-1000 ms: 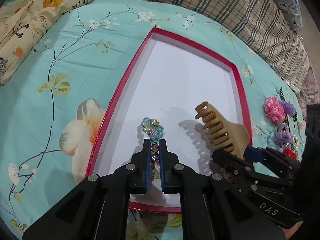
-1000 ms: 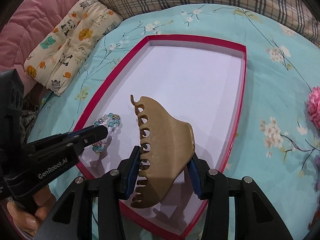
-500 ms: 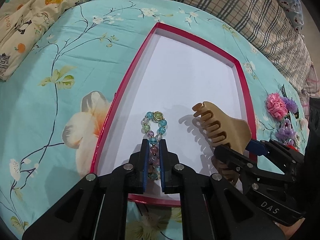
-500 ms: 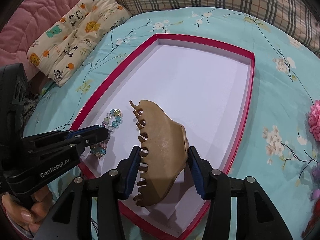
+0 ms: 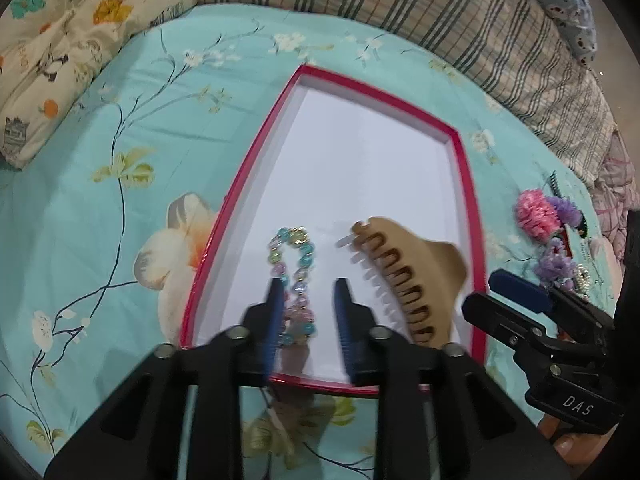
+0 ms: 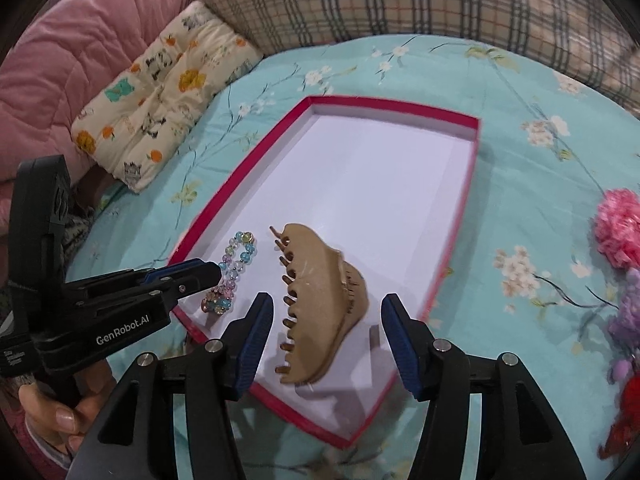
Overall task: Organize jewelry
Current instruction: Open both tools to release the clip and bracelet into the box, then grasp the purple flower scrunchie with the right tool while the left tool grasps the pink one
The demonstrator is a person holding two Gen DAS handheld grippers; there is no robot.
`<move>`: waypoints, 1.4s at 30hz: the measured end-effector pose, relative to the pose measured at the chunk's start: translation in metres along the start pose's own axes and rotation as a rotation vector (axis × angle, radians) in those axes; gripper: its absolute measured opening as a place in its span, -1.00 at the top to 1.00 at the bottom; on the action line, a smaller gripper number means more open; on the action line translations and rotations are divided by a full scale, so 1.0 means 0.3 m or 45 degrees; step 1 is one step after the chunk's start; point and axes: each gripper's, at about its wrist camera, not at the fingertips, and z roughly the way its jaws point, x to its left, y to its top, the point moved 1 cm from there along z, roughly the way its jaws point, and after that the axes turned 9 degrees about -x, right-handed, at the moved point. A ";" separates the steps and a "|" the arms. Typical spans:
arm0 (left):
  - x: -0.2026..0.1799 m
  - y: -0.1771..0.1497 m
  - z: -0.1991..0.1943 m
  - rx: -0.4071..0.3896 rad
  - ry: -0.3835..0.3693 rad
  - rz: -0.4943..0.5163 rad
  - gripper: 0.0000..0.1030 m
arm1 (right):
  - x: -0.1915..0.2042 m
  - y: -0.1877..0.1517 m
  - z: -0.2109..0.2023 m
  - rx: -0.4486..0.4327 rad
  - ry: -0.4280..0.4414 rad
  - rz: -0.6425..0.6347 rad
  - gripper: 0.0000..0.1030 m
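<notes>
A shallow red-rimmed tray [image 5: 466,184] with a white floor lies on the teal bedspread; it also shows in the right wrist view [image 6: 472,168]. A pastel bead bracelet [image 5: 296,256] lies on its near left floor, also seen in the right wrist view [image 6: 236,264]. A tan claw hair clip [image 5: 416,276] lies beside it, near the right rim [image 6: 320,308]. My left gripper [image 5: 308,284] is open, its jaws astride the bracelet's near end. My right gripper [image 6: 326,310] is open, its jaws on either side of the clip and apart from it.
Pink and purple flower hair pieces [image 5: 540,216] and small jewelry lie on the bedspread right of the tray, also in the right wrist view [image 6: 618,228]. A printed cushion [image 6: 160,92], a pink quilt [image 6: 76,56] and a plaid blanket [image 5: 440,20] border the far side.
Both grippers have opened: the left let go of the bracelet and the right let go of the hair clip, which now lie on the tray floor. Both grippers have drawn back slightly.
</notes>
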 end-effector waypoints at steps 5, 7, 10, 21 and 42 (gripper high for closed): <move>-0.067 0.015 -0.031 -0.024 -0.038 0.021 0.40 | -0.073 -0.020 -0.093 -0.038 -0.027 0.063 -0.14; -0.105 0.018 -0.037 -0.024 -0.065 0.030 0.40 | -0.117 -0.033 -0.140 -0.054 -0.062 0.093 -0.14; -0.160 0.015 -0.044 -0.025 -0.096 0.051 0.40 | -0.182 -0.057 -0.209 -0.078 -0.102 0.136 -0.14; -0.368 -0.012 -0.052 -0.007 -0.196 0.134 0.28 | -0.434 -0.151 -0.419 -0.130 -0.286 0.282 -0.14; -0.659 0.043 0.098 0.076 -0.295 0.202 0.28 | -0.786 -0.146 -0.584 -0.255 -0.476 0.459 -0.14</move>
